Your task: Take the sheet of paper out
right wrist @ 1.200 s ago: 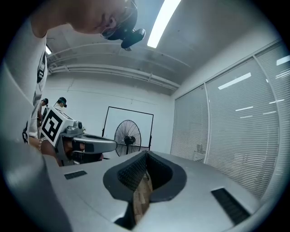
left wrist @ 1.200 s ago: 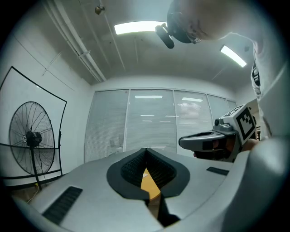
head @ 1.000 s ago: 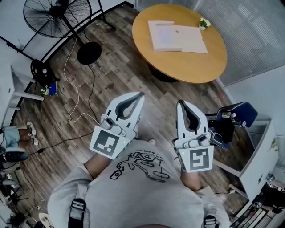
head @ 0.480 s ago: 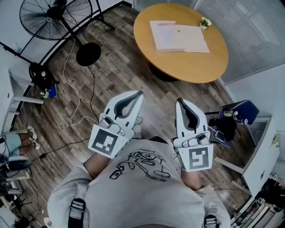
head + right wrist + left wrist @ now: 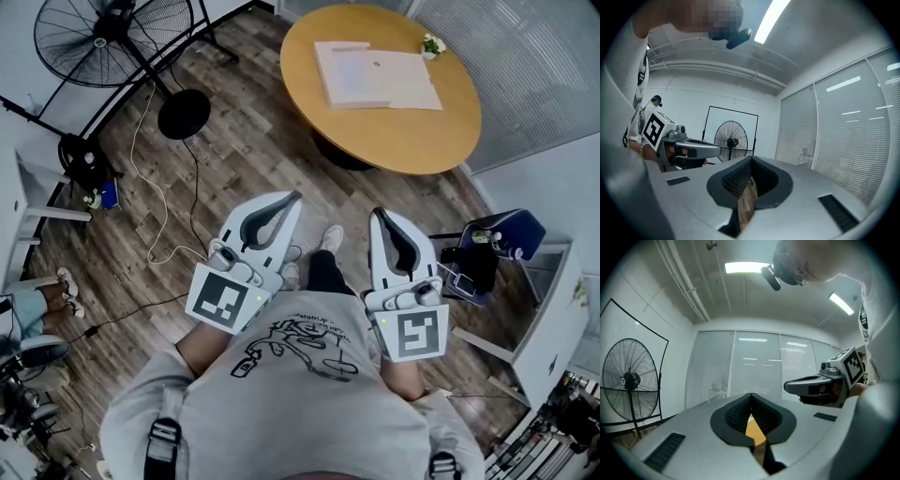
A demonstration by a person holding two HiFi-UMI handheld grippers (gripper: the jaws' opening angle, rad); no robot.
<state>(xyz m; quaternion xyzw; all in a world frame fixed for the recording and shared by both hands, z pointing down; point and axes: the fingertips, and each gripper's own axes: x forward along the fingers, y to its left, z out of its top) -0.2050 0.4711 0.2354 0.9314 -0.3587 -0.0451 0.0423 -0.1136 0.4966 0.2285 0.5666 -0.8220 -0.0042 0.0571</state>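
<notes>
White sheets of paper [image 5: 375, 77] lie flat on a round wooden table [image 5: 394, 141] at the top of the head view, well ahead of both grippers. My left gripper [image 5: 295, 197] and right gripper [image 5: 377, 214] are held side by side in front of my chest, pointing level toward the table. Both are shut with nothing between the fingers. In the left gripper view the left gripper [image 5: 751, 394] has its pads meeting at the tips, with a sliver of the orange table [image 5: 754, 430] behind them. The right gripper [image 5: 751, 158] is shut the same way in its own view.
A small potted plant [image 5: 430, 47] stands on the table beside the paper. A standing fan [image 5: 94, 37] with a round base [image 5: 183, 114] and cables is at the upper left. A dark blue chair [image 5: 497, 239] and a white cabinet [image 5: 553, 319] stand at the right. Another person's legs [image 5: 23, 319] show at the left edge.
My leg and shoe have come into view between the grippers as I step toward the table. The fan has slid a little left in view. Both grippers stay shut and empty.
</notes>
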